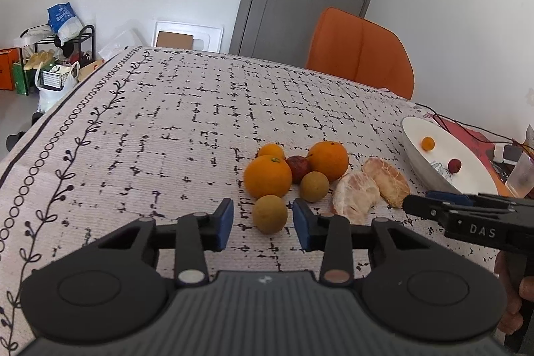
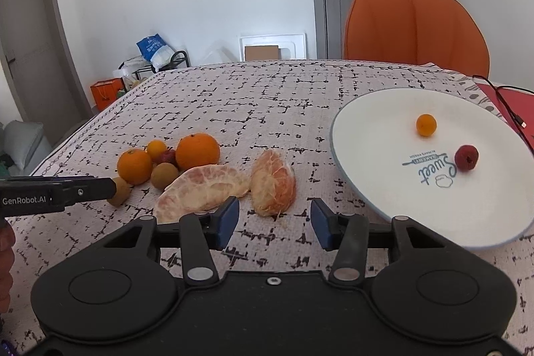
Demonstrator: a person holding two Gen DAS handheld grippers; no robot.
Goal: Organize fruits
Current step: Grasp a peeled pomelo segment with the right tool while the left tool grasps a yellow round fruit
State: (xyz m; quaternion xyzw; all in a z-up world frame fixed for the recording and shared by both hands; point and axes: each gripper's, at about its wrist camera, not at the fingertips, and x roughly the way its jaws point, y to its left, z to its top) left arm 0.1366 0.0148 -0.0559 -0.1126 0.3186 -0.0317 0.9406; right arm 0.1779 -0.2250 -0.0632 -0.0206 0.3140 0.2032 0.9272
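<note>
We see a coarse woven cloth [image 1: 200,109] over the bench, matt and ribbed. The plate [image 2: 377,135] looks like smooth, glossy ceramic. Our tongs [image 1: 262,224] are matt black plastic with blue pads [image 1: 227,219]. The oranges [image 1: 267,176] have shiny, pitted peel.

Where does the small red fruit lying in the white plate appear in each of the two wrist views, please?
Left wrist view: the small red fruit sits far right, inside the white plate, below and right of the small orange fruit.
Right wrist view: the small red fruit lies right of centre in the white plate, beside the printed "Sweet" lettering.
Shared landmark: the orange chair behind the table.
</note>
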